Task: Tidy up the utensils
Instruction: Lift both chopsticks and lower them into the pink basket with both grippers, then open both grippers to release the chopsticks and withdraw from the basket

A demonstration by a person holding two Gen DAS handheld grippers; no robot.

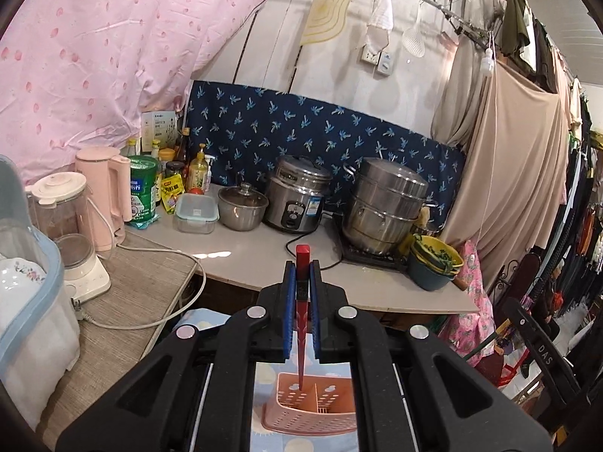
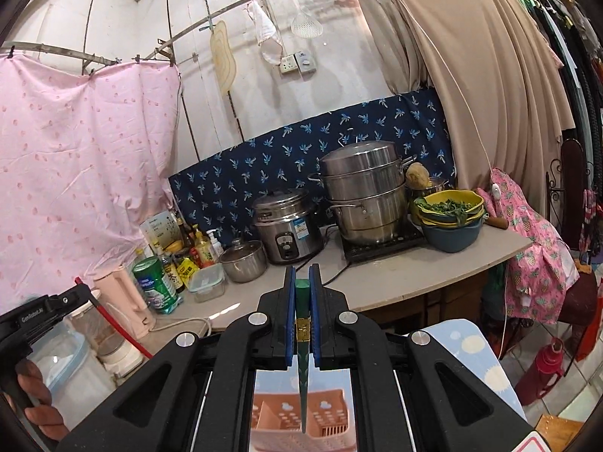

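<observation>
My left gripper (image 1: 302,269) is shut on a red chopstick (image 1: 302,263), which stands upright between the blue pads with its thin tip hanging down over the pink perforated utensil basket (image 1: 312,410). Whether the tip touches the basket I cannot tell. My right gripper (image 2: 302,275) is shut on a green chopstick (image 2: 302,293), likewise held upright, its tip pointing down over the same pink basket (image 2: 301,425). In the right wrist view the left gripper (image 2: 81,290) shows at the far left with the red chopstick (image 2: 117,324) slanting down from it, held by a person's hand (image 2: 34,399).
The basket rests on a light blue patterned surface (image 1: 271,376). Behind it runs a counter (image 1: 264,256) with a rice cooker (image 1: 297,199), a steel steamer pot (image 1: 384,207), a small lidded pot (image 1: 243,207), bottles, a pink kettle (image 1: 105,196) and a bowl of greens (image 1: 433,260). A lidded plastic bin (image 1: 34,301) stands left.
</observation>
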